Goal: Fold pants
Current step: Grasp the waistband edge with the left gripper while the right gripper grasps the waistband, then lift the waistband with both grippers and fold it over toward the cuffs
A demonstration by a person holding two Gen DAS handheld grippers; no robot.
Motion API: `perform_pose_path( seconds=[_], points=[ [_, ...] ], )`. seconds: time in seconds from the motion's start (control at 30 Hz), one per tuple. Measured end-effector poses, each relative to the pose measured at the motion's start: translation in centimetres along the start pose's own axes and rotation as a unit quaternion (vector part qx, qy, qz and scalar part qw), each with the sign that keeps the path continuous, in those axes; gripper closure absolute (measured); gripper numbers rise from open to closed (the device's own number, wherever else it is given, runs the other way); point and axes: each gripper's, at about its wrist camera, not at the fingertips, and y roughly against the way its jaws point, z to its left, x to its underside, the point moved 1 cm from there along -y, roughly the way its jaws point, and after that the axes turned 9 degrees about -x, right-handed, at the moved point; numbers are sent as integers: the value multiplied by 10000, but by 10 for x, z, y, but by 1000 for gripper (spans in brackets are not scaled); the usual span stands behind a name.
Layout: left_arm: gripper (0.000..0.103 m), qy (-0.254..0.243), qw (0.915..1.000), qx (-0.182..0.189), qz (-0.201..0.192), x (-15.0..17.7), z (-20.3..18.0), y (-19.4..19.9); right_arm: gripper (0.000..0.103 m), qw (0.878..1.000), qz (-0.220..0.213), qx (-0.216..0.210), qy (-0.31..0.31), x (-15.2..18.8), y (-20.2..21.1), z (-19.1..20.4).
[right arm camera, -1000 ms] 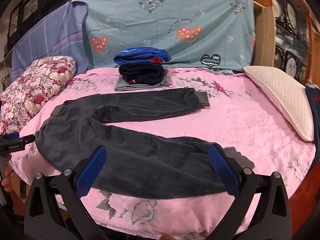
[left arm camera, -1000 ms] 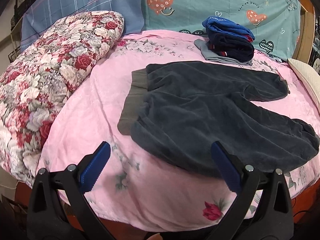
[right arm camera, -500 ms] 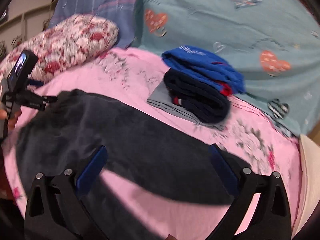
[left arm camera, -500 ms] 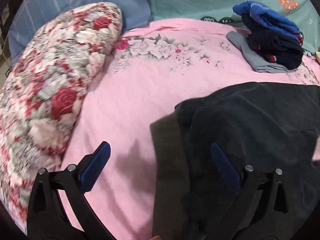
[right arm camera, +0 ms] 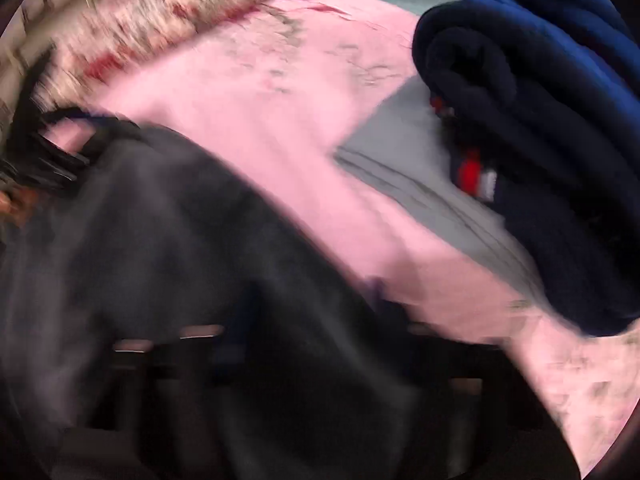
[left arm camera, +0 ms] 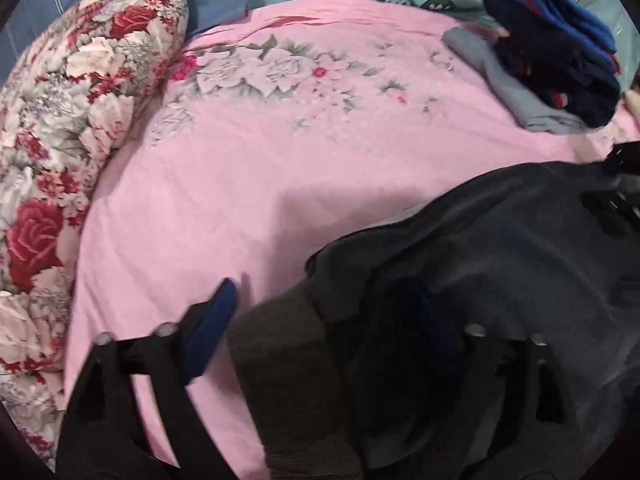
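Observation:
Dark grey pants (left arm camera: 500,260) lie on the pink sheet (left arm camera: 280,160), their olive waistband (left arm camera: 280,360) nearest me. My left gripper (left arm camera: 320,332) straddles the waistband corner with its jaws closing. The left blue pad (left arm camera: 212,328) is still over bare sheet and the right finger is over the dark cloth. In the right wrist view, the pants (right arm camera: 160,260) fill the lower left under heavy blur. My right gripper (right arm camera: 312,328) is low over their far edge, jaws closing with dark cloth between them. Whether the pads press on the cloth is hidden by blur.
A stack of folded blue and navy clothes (left arm camera: 560,52) on a grey garment sits close by at the right (right arm camera: 540,140). A rolled floral quilt (left arm camera: 60,140) lines the left side. A teal heart-print cloth hangs behind the bed.
Both grippers have come down close onto the pants' waist end. The left jaws have narrowed around the waistband. The right view has swung toward the folded stack and its fingers have drawn together.

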Motion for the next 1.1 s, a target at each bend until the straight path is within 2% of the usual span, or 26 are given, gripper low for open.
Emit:
perform_pose_path(
  seconds=[0.13,0.27,0.3,0.5,0.63,0.73,0.83,0.93,1.0,1.1],
  points=[
    [36,-47,9998,-129,-154,-2,-2,11,94,9993,-65,264,251,3,12,19],
    [58,54,9996,-70,-261,0,4,29,95,9971,-465,433,425,-1,38,39],
    [61,73,9996,-33,-282,1,6,35,95,9961,-581,444,490,1,48,47],
    [67,91,9982,155,-579,21,11,83,96,9862,-1195,548,1002,30,113,112],
    [70,10,9962,313,-813,57,12,132,96,9779,-1444,564,1404,75,149,174],
    [70,-58,9953,411,-871,89,13,158,96,9759,-1443,425,1579,117,157,216],
    [70,-92,9959,532,-725,131,15,172,96,9778,-1246,285,1660,160,146,244],
    [69,-117,9971,576,-476,169,15,173,95,9837,-876,270,1545,199,112,259],
    [69,-13,9972,644,-368,187,17,171,95,9865,-827,243,1389,211,96,260],
    [67,142,9973,655,-302,200,21,171,95,9877,-985,279,1179,218,87,261]
  ],
)
